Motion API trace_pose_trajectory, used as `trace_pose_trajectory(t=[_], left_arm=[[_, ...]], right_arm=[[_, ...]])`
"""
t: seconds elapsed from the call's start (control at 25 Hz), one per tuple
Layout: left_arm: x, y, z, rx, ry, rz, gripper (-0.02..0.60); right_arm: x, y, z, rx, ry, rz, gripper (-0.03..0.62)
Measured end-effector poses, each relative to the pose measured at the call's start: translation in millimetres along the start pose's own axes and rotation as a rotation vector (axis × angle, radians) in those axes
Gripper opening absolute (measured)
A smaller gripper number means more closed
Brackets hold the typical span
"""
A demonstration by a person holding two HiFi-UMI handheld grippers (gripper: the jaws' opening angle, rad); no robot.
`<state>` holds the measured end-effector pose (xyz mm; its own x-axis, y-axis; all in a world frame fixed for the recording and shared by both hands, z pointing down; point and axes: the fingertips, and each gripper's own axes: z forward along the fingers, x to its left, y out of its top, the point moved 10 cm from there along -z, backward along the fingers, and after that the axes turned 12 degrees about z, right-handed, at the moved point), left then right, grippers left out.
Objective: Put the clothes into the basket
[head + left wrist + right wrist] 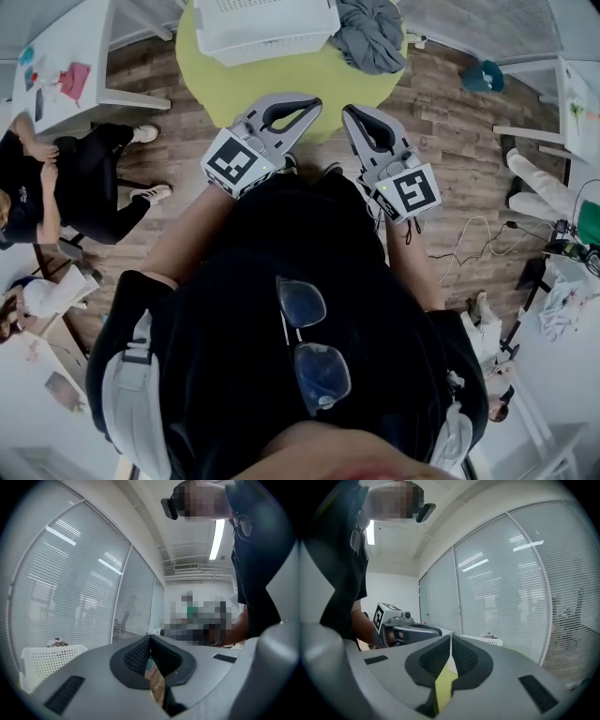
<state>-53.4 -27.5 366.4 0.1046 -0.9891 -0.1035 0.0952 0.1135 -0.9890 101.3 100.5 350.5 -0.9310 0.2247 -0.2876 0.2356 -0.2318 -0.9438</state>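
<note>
Well, from the head view, the left gripper [309, 103] and the right gripper [349, 112] are held side by side in front of the person's dark shirt. Only this view shows the grey clothes [370, 36]. They lie in a heap on the round green table [234, 94], just beside the white basket [267, 28]. They are not in it. This view also shows the wood floor [450, 122], a pair of glasses [309, 342] hanging on the shirt, and another person [66, 178] sitting at the left.

The left gripper view shows its jaws closed, tips touching, with nothing between them. The basket shows at the far left, in front of big windows [70, 588] with blinds.

The right gripper view shows its jaws closed too, and empty. It also shows the left gripper off to one side, and a small bit of the basket on the green table. No clothes show in either gripper view.
</note>
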Motion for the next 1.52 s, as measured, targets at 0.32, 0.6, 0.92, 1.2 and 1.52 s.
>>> trace_pose_trajectory(t=[0.32,0.6,0.92,1.2,1.52], left_arm=[[26,-7,32,0.012,0.011,-0.003,0.011],[55,-9,71,0.03,0.071,-0.003,0.011],[80,-20,123,0.046,0.159,-0.008,0.011],[97,-34,171,0.052,0.241,0.023,0.011],[119,-62,209,0.076,0.339,-0.013,0.011]], right_arm=[[-46,7,14,0.005,-0.008,0.008,0.031],[-105,17,36,0.044,0.018,0.011,0.031],[-174,22,56,0.091,0.019,0.029,0.032],[-230,13,70,0.161,-0.029,0.056,0.032],[-291,-11,98,0.27,-0.103,0.124,0.034]])
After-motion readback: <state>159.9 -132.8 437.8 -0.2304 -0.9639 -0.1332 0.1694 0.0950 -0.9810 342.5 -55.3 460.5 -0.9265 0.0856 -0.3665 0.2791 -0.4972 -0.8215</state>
